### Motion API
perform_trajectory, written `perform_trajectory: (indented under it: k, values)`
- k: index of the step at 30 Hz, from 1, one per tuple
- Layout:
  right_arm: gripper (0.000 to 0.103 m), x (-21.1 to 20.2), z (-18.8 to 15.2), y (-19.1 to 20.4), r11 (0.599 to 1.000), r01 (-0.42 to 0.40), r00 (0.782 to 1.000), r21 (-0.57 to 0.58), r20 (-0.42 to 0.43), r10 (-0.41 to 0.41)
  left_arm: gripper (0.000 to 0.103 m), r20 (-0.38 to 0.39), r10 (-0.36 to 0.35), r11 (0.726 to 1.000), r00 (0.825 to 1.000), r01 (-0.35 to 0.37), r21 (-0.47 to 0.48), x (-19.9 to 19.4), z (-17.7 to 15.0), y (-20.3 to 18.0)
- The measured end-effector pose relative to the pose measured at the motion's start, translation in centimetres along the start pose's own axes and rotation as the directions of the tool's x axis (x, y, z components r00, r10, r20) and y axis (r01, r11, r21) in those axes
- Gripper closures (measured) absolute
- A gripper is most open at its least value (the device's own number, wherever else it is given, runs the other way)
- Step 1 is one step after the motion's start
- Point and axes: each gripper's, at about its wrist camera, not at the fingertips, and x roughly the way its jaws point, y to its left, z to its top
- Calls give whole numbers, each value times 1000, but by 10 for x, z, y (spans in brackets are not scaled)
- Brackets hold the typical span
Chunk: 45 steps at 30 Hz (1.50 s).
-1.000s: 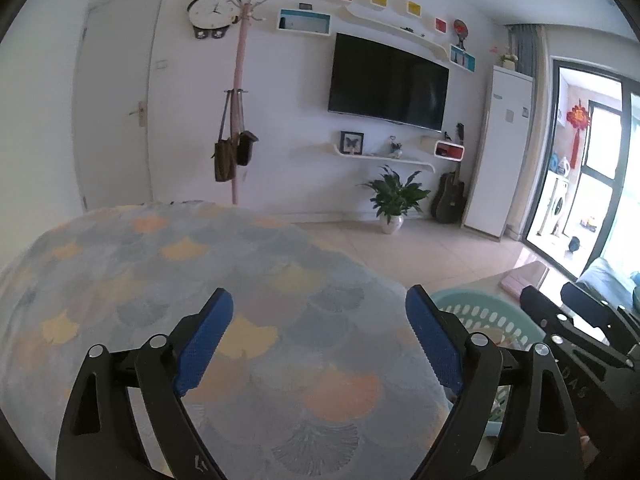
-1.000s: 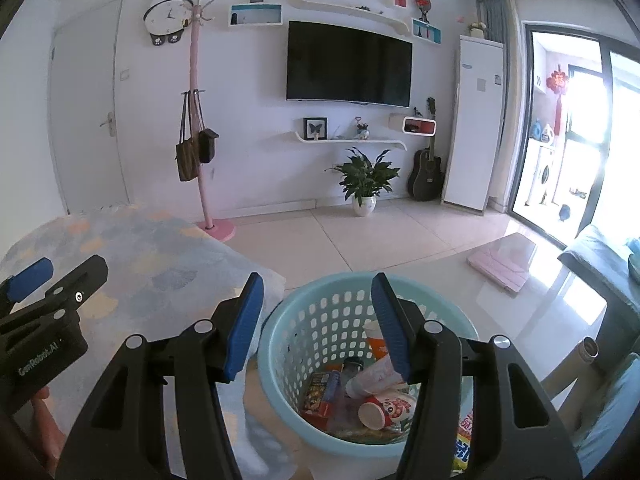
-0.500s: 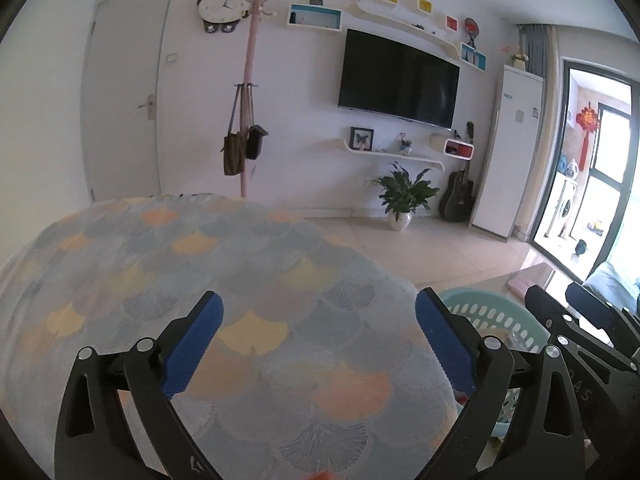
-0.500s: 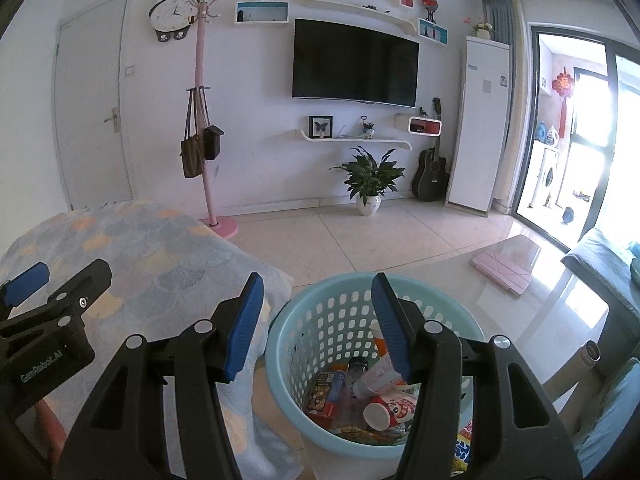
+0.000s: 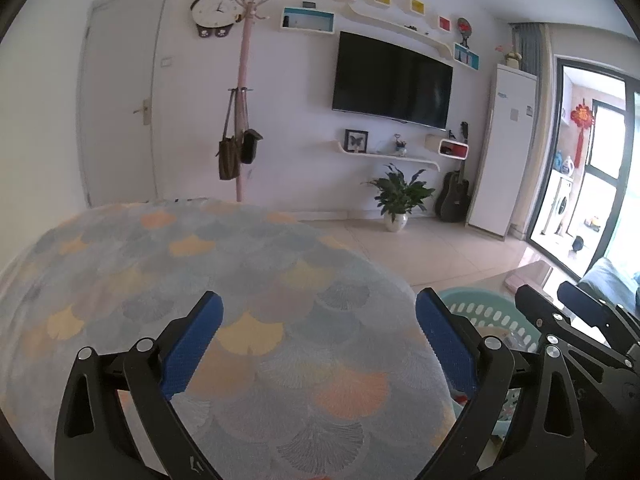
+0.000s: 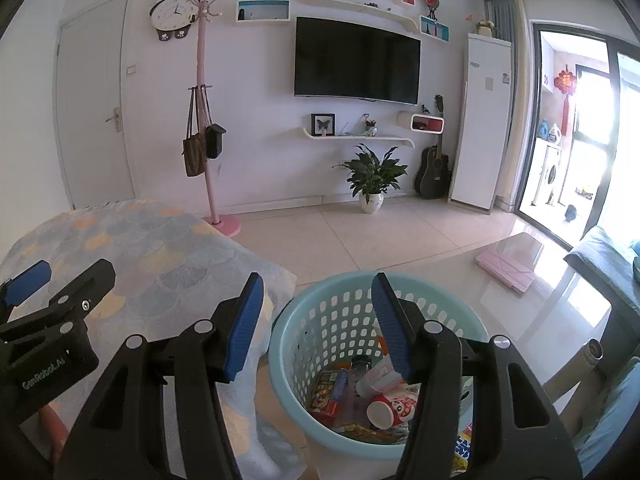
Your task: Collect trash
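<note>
A light-blue perforated basket (image 6: 320, 312) stands on the floor beside the table and holds several pieces of trash: a red-and-white cup (image 6: 390, 410), a snack packet (image 6: 330, 390) and a bottle. My right gripper (image 6: 318, 308) is open and empty above the basket's near rim. My left gripper (image 5: 318, 328) is open and empty above the table with the scale-pattern cloth (image 5: 180, 264). The basket's rim also shows in the left wrist view (image 5: 480, 300), partly hidden by the right gripper.
A pink coat stand (image 6: 204, 120) with bags stands behind the table. A potted plant (image 6: 372, 180), a guitar and a white cabinet (image 6: 484, 120) line the far wall. A glass table (image 6: 520, 280) with a pink pad lies to the right.
Both grippers have tilted up and drawn back slightly, so the room sits lower in both views. Both stay open and empty.
</note>
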Motion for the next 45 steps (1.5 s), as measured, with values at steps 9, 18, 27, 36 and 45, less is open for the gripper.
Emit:
perform_trajectory:
  k: [9, 18, 27, 36, 45]
  values:
    - [50, -1, -1, 1, 1000, 4, 1000, -8, 5, -4, 9, -5, -7, 1000, 1000, 7, -9, 1, 1, 3]
    - [47, -3, 2, 4, 1000, 6, 1000, -28, 15, -5, 9, -13, -13, 1000, 1000, 13, -8, 2, 1, 5]
    - [47, -3, 4, 4, 999, 4, 1000, -32, 17, -4, 9, -17, -12, 1000, 1000, 12, -14, 4, 0, 6]
    - [47, -3, 4, 5, 999, 2, 1000, -34, 18, -2, 8, -22, -12, 1000, 1000, 12, -14, 5, -2, 6]
    - [47, -2, 4, 1, 999, -25, 1000, -27, 5, 25, 8, -22, -13, 1000, 1000, 12, -15, 5, -2, 6]
